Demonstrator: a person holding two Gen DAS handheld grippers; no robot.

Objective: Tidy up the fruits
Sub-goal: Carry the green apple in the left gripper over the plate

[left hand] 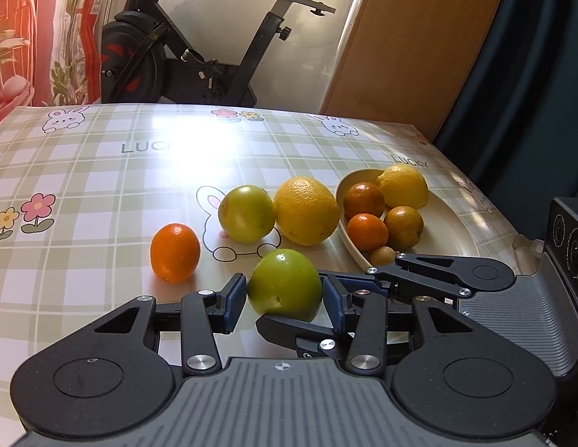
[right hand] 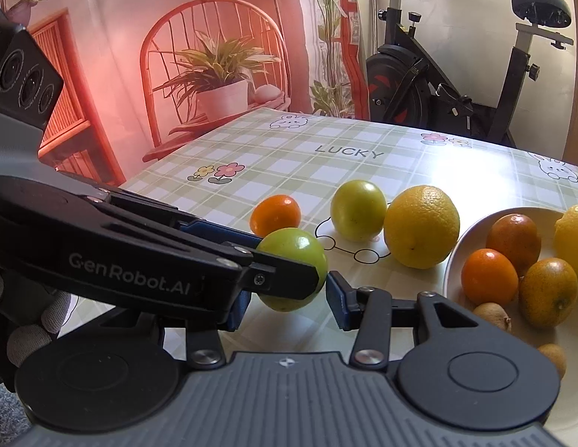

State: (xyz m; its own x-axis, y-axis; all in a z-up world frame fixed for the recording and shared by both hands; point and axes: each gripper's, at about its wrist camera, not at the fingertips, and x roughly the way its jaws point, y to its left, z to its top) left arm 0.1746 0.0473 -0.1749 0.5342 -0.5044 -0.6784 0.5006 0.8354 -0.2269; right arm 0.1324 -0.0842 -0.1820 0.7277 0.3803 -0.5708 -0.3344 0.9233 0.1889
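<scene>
Both grippers tilt down over the checked tablecloth (left hand: 102,171), left gripper (left hand: 285,300) and right gripper (right hand: 285,294) each clamped on the same green fruit (left hand: 285,283), just left of the plate (left hand: 449,231). Only the right wrist view shows gloved fingers (right hand: 26,339).

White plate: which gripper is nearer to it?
Right. The right gripper is close beside the plate; the left gripper reaches the green fruit from the far side.
</scene>
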